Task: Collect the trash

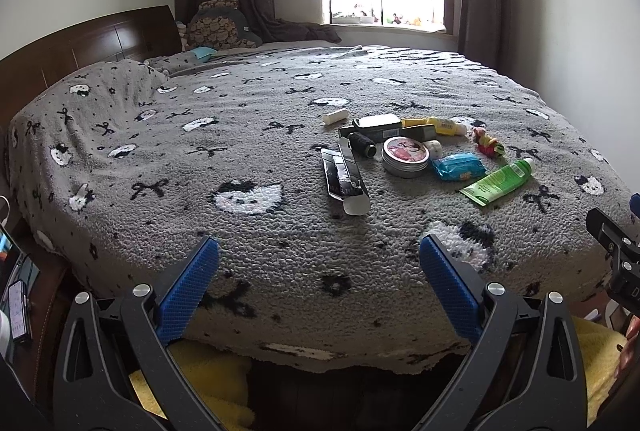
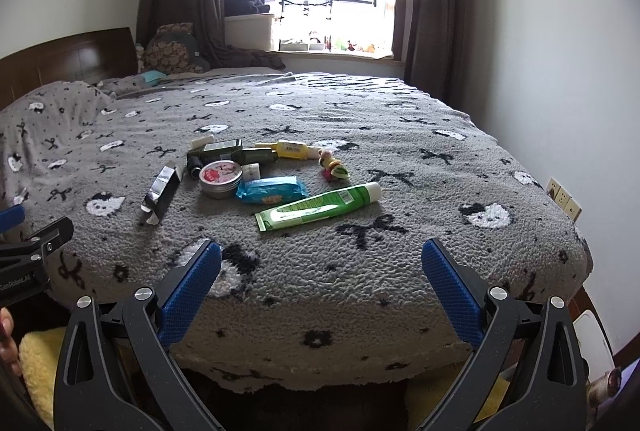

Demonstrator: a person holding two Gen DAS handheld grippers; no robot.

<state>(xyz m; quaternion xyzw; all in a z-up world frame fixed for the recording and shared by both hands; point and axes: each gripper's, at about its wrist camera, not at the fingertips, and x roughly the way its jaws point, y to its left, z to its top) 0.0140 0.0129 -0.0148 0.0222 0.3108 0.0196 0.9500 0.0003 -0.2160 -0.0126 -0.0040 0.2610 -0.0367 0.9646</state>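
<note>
Left claw (image 1: pixel 319 257) spread, right claw (image 2: pixel 321 259) spread, one green tube (image 2: pixel 318 206), one round tin (image 2: pixel 221 177)

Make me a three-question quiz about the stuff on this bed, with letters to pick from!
1. Where does the green tube lie?
A. on the windowsill
B. on the grey blanket
C. on the floor

2. What colour is the packet beside the round tin?
A. blue
B. red
C. white

3. How do both hand-held grippers stand?
A. shut on a tube
B. shut on nothing
C. open, empty

Answers: 1 B, the tube rests on the blanket. 2 A, its wrapper is blue. 3 C, blue pads stand wide apart with nothing between.
</note>
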